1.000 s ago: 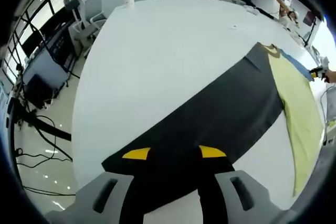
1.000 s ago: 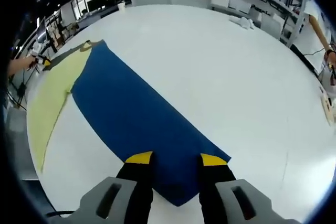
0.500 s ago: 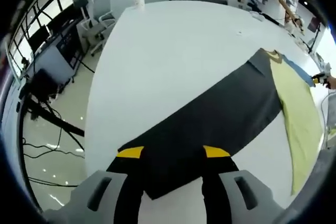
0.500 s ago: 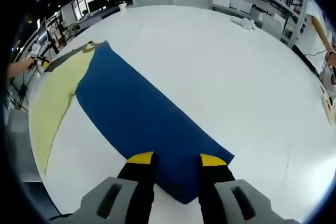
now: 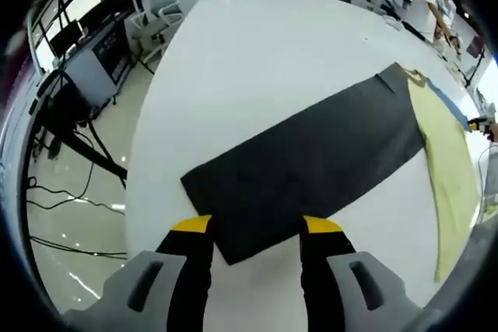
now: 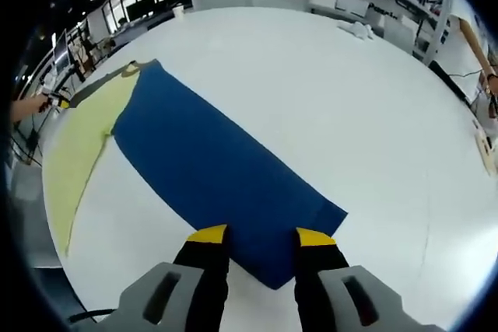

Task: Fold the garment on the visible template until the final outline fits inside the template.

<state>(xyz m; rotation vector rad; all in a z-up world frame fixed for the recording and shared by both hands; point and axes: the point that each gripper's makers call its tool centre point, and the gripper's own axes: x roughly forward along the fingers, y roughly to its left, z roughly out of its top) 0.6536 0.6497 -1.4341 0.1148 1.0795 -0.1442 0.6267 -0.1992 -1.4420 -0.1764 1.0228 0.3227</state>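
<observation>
change since earlier: in the left gripper view the near end of the long dark grey fabric sleeve (image 5: 311,162) has slid forward, out from between the jaws to just ahead of their tips; the long blue fabric sleeve (image 6: 214,172) has crept forward a little in the right gripper view.
left gripper (image 5: 256,227): jaws apart, holding nothing, sleeve end lying flat just beyond the yellow tips.
right gripper (image 6: 261,235): jaws apart, empty, the blue sleeve's corner lying between the tips.
garment: pale yellow garment body (image 5: 447,169) lies flat on the round white table (image 5: 257,60), both sleeves stretched fully outward.
template: cannot tell any outline on the table.
done: apparently only spreading flat.
left: all folds; sleeves not yet brought inward.
</observation>
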